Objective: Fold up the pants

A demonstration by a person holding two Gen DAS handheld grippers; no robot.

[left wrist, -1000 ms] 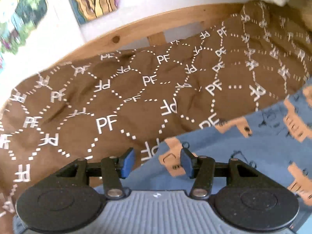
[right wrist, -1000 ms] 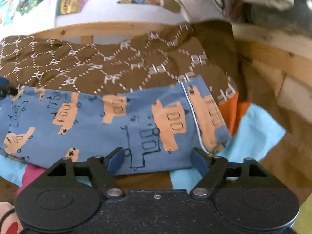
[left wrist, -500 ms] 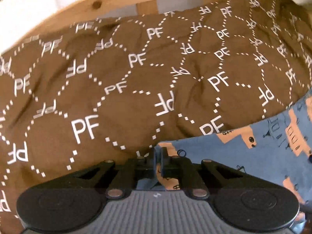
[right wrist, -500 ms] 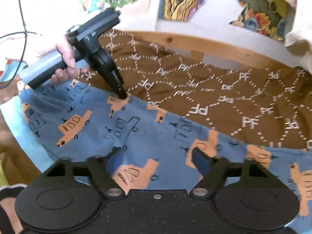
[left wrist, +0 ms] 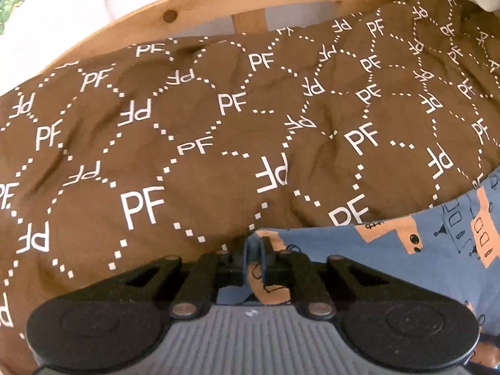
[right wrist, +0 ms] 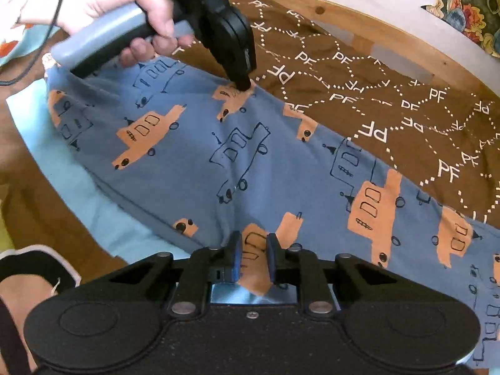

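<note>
The blue truck-print pants (right wrist: 237,156) are spread lengthwise on a brown patterned bedspread (left wrist: 187,143). At their far left corner, cloth is pinched by the left gripper (left wrist: 254,254), jaws easing slightly apart. At the near edge, a fold is being closed upon by the right gripper (right wrist: 253,257).
</note>
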